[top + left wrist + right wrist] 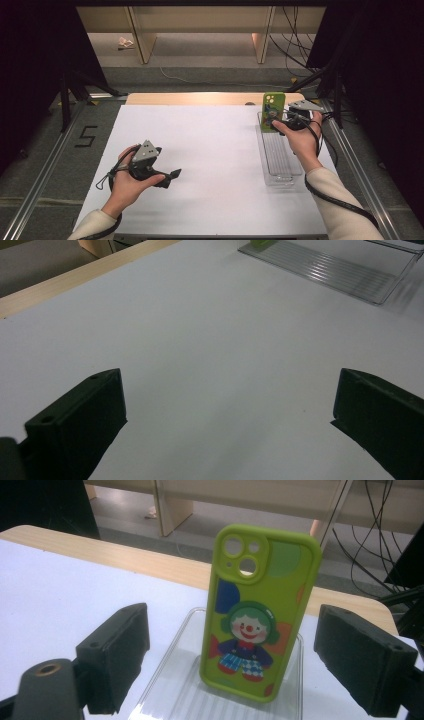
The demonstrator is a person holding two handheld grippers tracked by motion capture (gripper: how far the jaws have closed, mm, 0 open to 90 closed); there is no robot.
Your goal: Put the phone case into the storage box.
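A lime-green phone case (260,612) stands upright at the far end of a clear ribbed tray (280,157), which lies on the right side of the white table (210,170). The case faces the right gripper (235,660) with its back: a raised camera block with three round cut-outs at the top left, through which the background shows, and below it a cartoon clown with green hair, a red nose and smile, a dark blue top and checked trousers. Coloured blobs, blue, green, orange and red, dot the rest of the back. Its bottom edge rests on the tray floor and it leans back a little.

The right gripper is held level just in front of the case, its black jaws wide, one on each side of the case and clear of its edges; nothing is gripped. From above, the right hand (300,137) hovers over the tray's far half.

The left gripper (170,176) rests low over the bare left part of the table, well apart from the tray, jaws wide and holding nothing.
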